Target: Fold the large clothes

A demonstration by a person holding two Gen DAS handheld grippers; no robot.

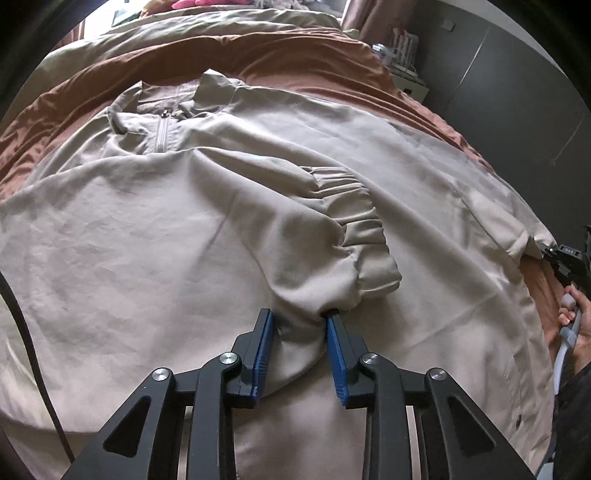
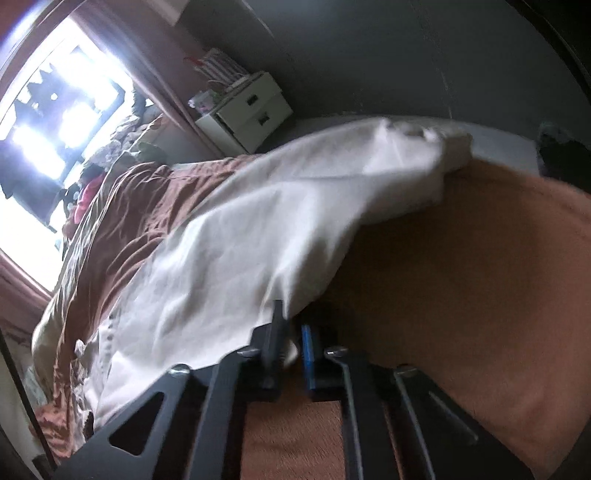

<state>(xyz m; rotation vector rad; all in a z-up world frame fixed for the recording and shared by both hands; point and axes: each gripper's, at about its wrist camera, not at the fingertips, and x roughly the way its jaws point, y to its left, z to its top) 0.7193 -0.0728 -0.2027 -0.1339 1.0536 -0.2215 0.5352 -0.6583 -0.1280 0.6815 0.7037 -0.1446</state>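
Note:
A large beige zip-neck jacket (image 1: 147, 229) lies spread on a brown bedsheet (image 1: 303, 70). One sleeve with an elastic cuff (image 1: 354, 229) is folded across its body. My left gripper (image 1: 300, 317) has its jaws apart around a bunch of the sleeve fabric near the cuff. My right gripper (image 2: 293, 328) is nearly closed on the edge of the jacket (image 2: 229, 236), seen blurred in the right wrist view. It also shows at the right edge of the left wrist view (image 1: 554, 254), at the jacket's corner.
A beige duvet (image 1: 207, 26) lies at the head of the bed. A white drawer unit (image 2: 251, 110) stands beside the bed against a dark grey wall (image 1: 517, 96). A bright window (image 2: 55, 122) is behind the bed.

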